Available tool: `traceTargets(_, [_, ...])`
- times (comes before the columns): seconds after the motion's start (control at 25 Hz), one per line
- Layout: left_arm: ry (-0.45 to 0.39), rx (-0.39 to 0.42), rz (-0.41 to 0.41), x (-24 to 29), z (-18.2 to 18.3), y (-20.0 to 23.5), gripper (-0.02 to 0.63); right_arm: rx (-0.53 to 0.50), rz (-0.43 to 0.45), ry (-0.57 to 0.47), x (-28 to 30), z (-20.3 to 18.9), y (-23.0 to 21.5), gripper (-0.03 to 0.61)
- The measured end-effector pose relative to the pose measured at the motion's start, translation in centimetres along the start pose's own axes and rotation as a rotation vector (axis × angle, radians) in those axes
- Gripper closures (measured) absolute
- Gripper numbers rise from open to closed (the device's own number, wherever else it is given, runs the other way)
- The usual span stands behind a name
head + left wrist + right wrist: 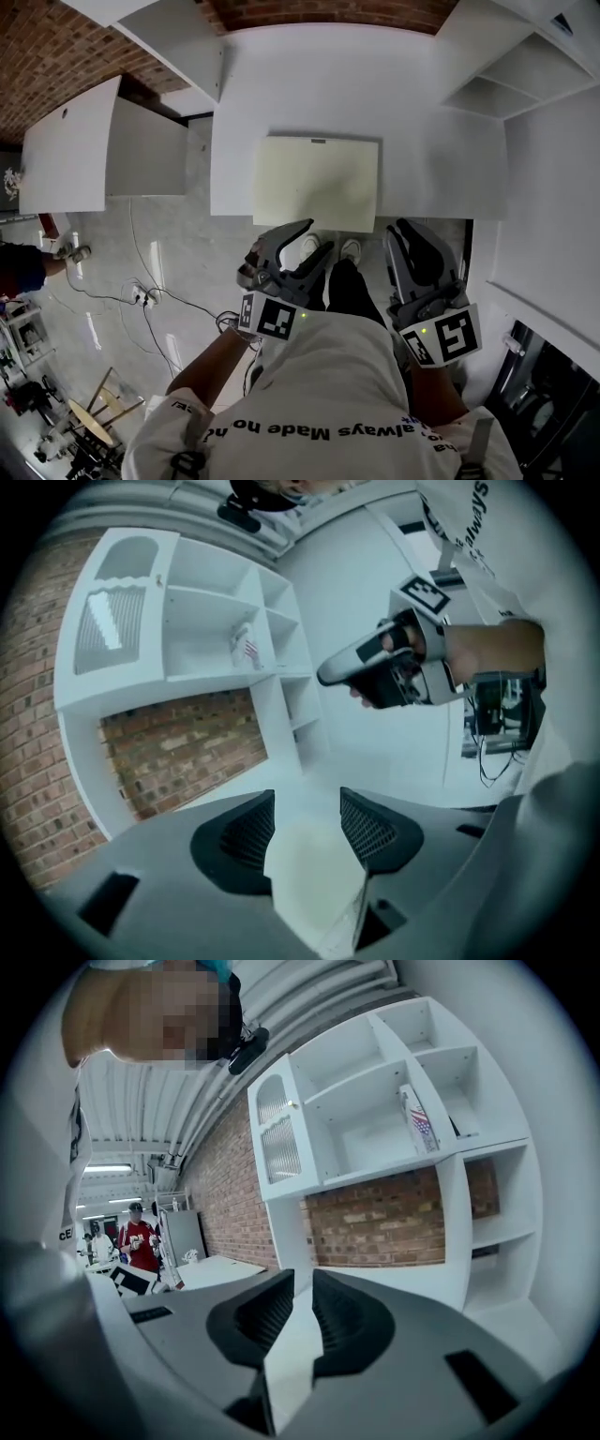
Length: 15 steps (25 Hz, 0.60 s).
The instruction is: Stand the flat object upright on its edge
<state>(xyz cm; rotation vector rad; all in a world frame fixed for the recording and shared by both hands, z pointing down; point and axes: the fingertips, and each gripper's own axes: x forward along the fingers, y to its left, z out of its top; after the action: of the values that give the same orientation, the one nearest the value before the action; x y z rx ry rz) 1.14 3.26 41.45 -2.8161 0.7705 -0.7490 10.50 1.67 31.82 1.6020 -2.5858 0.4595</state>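
Flat object (317,183) — pale, lying flat on the white table (422,112) near its front edge. Left gripper (322,234) at 6 o'clock of it, just off the table edge: jaws about half apart, nothing gripped, the flat object showing beyond the gap. Right gripper (410,230) at 5 o'clock — jaws parted by 1 narrow slit, empty. Neither touches the flat object

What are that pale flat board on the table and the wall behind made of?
The pale cream flat rectangular board looks like matte plastic or painted wood: even, dull, no grain, so uncertain. The red-brown wall is brick: mortar lines between blocks show.
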Motion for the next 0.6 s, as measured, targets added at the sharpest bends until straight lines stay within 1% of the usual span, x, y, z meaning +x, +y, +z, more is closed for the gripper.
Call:
traceTargets(0.08, [0.056, 0.061, -0.014, 1.3, -2.3, -1.1, 0.398, 0.006, -0.004, 0.007, 0.1, -0.7, -0.4, 0.529])
traceTargets(0.28, [0.197, 0.331, -0.004, 4.7, -8.3, -3.4, 0.359, 0.022, -0.008, 0.032, 0.5, -3.1, -1.4, 0.526])
traceTargets(0.36, [0.253, 0.418, -0.002, 5.8, -10.9, -4.3, 0.345, 0.032, -0.009, 0.046, 0.6, -4.2, -1.8, 0.525])
traceTargets(0.44, [0.287, 0.478, 0.013, 6.7, -13.0, -5.0, 0.334, 0.044, -0.008, 0.060, 0.7, -5.4, -2.1, 0.523])
traceTargets(0.52, [0.298, 0.517, 0.037, 7.6, -14.7, -5.3, 0.332, 0.055, -0.008, 0.067, 0.9, -6.4, -2.5, 0.522])
traceTargets(0.6, [0.321, 0.591, 0.061, 8.4, -16.3, -5.4, 0.316, 0.064, -0.007, 0.069, 1.1, -7.1, -2.8, 0.522])
